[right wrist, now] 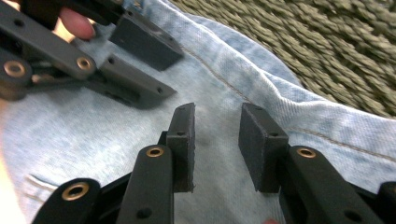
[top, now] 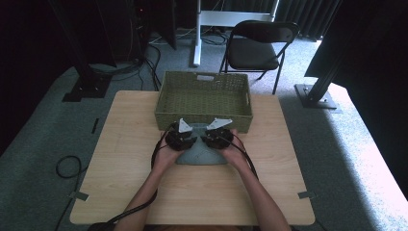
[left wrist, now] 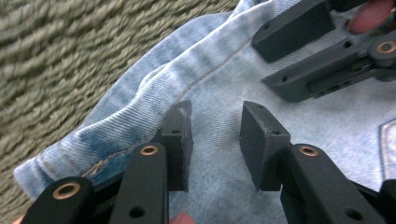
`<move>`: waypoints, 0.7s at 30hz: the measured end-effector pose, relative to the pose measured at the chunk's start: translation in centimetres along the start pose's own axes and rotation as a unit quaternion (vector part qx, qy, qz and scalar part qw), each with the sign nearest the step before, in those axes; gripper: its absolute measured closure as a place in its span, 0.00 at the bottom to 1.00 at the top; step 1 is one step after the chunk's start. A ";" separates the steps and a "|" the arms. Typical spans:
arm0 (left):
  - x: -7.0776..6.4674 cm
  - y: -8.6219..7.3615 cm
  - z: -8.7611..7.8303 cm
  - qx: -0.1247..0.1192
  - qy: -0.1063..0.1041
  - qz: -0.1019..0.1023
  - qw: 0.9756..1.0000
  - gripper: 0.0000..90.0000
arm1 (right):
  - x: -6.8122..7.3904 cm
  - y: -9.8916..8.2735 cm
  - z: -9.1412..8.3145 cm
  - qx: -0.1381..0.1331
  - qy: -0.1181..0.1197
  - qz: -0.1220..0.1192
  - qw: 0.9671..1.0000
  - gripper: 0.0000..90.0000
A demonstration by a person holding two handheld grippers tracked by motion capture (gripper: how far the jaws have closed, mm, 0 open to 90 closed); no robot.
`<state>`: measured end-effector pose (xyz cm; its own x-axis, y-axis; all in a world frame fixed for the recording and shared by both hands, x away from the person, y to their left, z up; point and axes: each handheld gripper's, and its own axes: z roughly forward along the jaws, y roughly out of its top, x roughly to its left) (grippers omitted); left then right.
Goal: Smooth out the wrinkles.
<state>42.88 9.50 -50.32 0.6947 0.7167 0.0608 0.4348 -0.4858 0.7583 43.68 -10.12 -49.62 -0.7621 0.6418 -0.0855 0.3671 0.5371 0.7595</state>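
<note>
I have both grippers down over the folded piece of pale blue denim with tan stitching (top: 201,155), which lies on the light wooden worktop (top: 125,159) just in front of the olive-green woven rectangular basket (top: 204,118), its far edge close against the basket's near wall. My left gripper (left wrist: 215,142) stands released, its two black pads parted above the flat cloth just beside the stitched, rolled edge, with nothing pinched between them. My right gripper (right wrist: 216,142) is likewise unclenched over the denim near its own seam, jaws apart and no fabric caught. The step in hand, as I judge it, is taking hold of the garment at two points to lift it toward the basket. To do that well I should sink each lower pad into the cloth until a real fold bunches between the pads, preferably catching the thick hem, then close both sides evenly so the denim rises level rather than sliding out of one grip. The two grippers sit close together, so I should keep their jaws from knocking each other. From the high view the basket looks empty, though its near inside wall is hidden from that angle, so I cannot be fully sure.
</note>
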 end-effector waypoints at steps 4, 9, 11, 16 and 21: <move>0.5 -0.7 -0.2 -0.001 0.010 -0.004 1.000 0.73 | -0.6 -0.3 -0.1 0.008 -0.036 0.000 0.999 0.71; 1.0 -1.2 -1.3 -0.001 0.018 -0.021 1.000 0.71 | -1.8 -1.3 -0.7 0.013 -0.036 0.028 0.999 0.65; 0.6 -0.9 -2.2 -0.008 0.021 -0.020 1.000 0.70 | -1.5 -1.3 -1.3 0.014 -0.049 0.019 0.999 0.63; -1.1 -0.8 -3.9 -0.033 -0.004 0.008 0.999 0.67 | -0.1 -0.9 -2.9 -0.015 -0.025 -0.011 1.000 0.57; -2.0 -2.3 -3.5 -0.010 0.001 0.028 1.000 0.65 | 0.5 -2.0 -2.4 0.008 -0.008 -0.023 1.000 0.51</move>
<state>38.53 10.95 -49.93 0.7163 0.6897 0.1058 0.3834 -0.5157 0.7662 41.31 -12.20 -49.64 -0.7699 0.6250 -0.1292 0.3414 0.5743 0.7440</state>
